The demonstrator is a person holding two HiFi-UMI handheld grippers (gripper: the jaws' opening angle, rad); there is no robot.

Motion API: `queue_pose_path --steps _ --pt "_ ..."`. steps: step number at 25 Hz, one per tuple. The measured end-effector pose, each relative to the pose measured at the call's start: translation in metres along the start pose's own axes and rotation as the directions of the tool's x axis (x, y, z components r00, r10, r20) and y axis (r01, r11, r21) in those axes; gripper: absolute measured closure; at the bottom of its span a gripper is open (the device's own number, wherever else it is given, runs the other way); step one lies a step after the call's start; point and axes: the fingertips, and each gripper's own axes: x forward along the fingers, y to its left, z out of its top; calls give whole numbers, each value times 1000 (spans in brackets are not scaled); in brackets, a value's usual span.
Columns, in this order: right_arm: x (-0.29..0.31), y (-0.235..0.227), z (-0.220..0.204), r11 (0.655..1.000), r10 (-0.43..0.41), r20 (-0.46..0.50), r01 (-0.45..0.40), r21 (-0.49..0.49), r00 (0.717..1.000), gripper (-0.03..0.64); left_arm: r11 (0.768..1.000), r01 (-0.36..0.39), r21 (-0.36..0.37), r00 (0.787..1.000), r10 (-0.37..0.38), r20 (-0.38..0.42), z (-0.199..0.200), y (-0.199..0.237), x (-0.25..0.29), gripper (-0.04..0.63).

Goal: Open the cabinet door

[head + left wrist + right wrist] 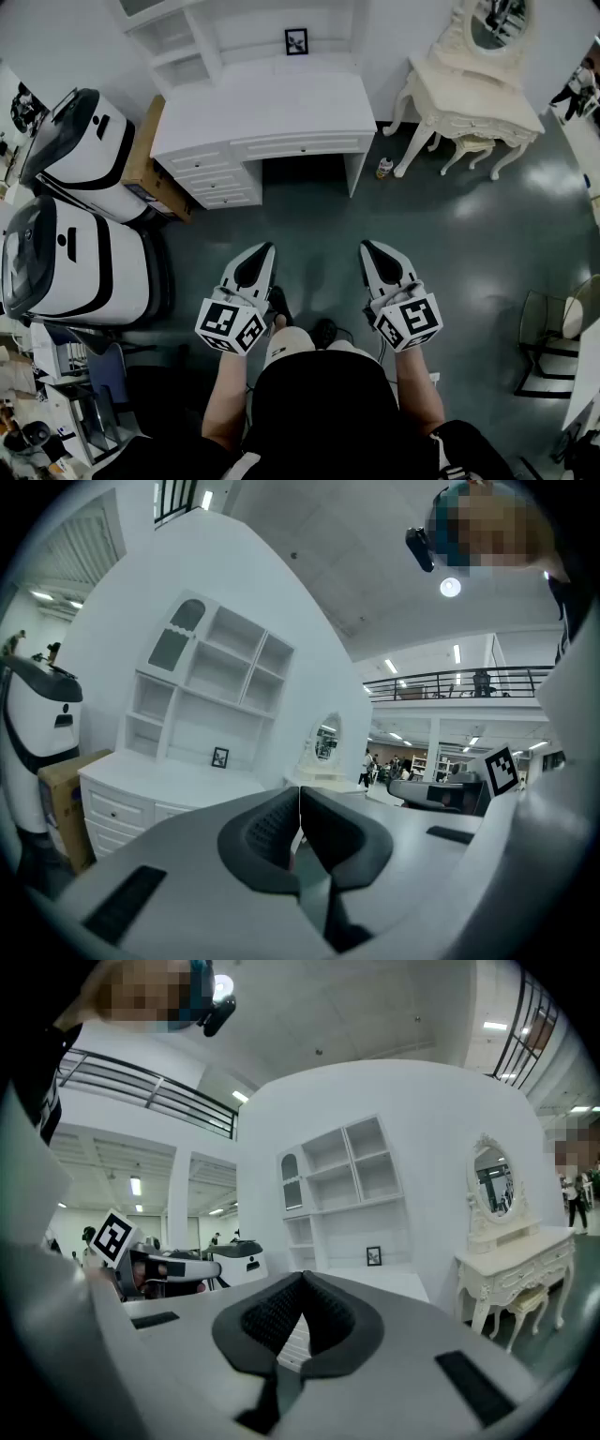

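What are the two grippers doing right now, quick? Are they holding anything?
Left gripper: closed, holding nothing.
Right gripper: closed, holding nothing.

Desk (272, 117) at back wall, hutch (234, 37) on it, picture frame (296, 41) on desktop. Cardboard box (150, 155) against desk's left side. Dressing table (469, 98) right of desk, stool (472, 147) under it, bottle (384, 169) on floor between them.
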Motion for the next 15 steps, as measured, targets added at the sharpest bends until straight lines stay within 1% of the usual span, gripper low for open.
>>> queue_pose_path --steps 3,7,11,15 --pt "-7 1 1 1000 -4 1 4 -13 1000 603 1000 3 6 1000 -3 -5 -2 -8 -3 572" --pt "-17 -3 2 1000 -15 3 15 6 1000 603 1000 19 3 1000 -19 -17 -4 -20 -4 572" --pt "-24 -3 -3 1000 -1 -7 1 3 1000 603 1000 13 11 1000 -13 -24 -6 -26 -6 572" --pt "-27 -5 -8 999 -20 4 19 38 1000 601 1000 12 0 999 -12 -31 -14 -28 -7 572"
